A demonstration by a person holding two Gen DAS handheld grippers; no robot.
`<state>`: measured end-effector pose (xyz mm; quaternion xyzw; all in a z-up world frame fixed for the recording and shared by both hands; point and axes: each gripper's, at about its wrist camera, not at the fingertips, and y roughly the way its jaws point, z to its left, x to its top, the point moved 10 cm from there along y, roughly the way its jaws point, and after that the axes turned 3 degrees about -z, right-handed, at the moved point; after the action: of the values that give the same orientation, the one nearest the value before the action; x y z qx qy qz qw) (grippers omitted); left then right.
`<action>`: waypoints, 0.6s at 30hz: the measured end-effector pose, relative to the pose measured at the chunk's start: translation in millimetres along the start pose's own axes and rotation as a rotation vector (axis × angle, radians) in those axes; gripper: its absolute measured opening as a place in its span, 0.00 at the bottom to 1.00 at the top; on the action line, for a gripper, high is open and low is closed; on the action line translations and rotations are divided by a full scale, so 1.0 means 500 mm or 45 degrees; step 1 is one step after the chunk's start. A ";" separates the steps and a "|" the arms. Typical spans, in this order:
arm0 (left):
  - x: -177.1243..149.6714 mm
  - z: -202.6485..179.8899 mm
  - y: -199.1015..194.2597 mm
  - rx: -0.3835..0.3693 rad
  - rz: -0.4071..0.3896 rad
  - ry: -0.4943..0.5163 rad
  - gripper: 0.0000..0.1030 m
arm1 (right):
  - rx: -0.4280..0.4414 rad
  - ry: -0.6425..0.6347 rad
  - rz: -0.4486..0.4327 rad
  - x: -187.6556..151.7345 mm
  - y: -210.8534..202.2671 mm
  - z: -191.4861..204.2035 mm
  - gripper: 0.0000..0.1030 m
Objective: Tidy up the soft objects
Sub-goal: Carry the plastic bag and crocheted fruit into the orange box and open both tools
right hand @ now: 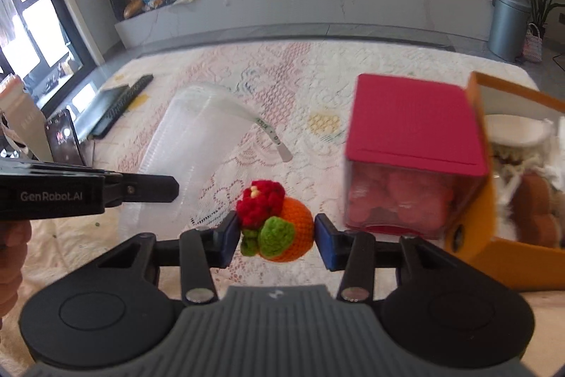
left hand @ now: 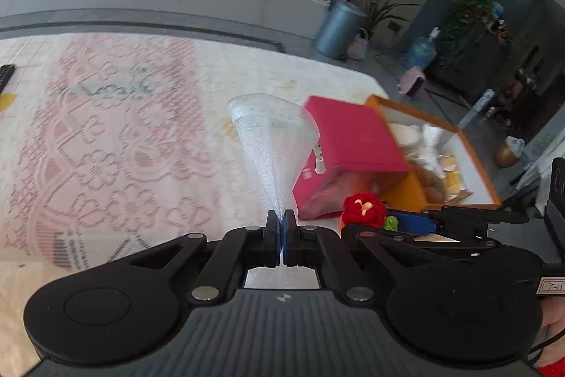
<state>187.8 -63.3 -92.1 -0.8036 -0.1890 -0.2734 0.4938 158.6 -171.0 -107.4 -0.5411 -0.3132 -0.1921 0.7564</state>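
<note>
Your right gripper [right hand: 277, 235] pinches the crochet toy [right hand: 279, 225] above the cloth [right hand: 247, 76], just left of the pink box [right hand: 416, 126]. Your left gripper [left hand: 281, 228] has fingers pressed together on the clear bag [left hand: 272, 143], also left of the box. Beyond the box: orange box [right hand: 508, 253] holding plush.

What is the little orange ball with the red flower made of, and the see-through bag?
The orange ball looks crocheted from yarn: bumpy stitches and a fuzzy matte surface show. The see-through bag looks like thin soft plastic, maybe fine mesh: the lace cloth shows through it.
</note>
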 end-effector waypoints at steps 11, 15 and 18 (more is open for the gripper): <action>0.059 -0.216 0.031 -0.189 -0.007 0.154 0.01 | -0.255 -0.004 -0.150 0.047 -0.181 -0.198 0.44; 0.084 -0.300 0.079 -0.256 0.011 0.215 0.01 | -0.341 0.046 -0.158 0.045 -0.231 -0.298 0.44; 0.107 -0.346 0.130 -0.300 0.045 0.212 0.01 | -0.422 0.067 -0.154 0.053 -0.251 -0.373 0.44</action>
<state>223.2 -245.7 -40.7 -0.8337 -0.0999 -0.3507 0.4148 148.6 -387.5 -42.5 -0.6334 -0.2894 -0.3004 0.6518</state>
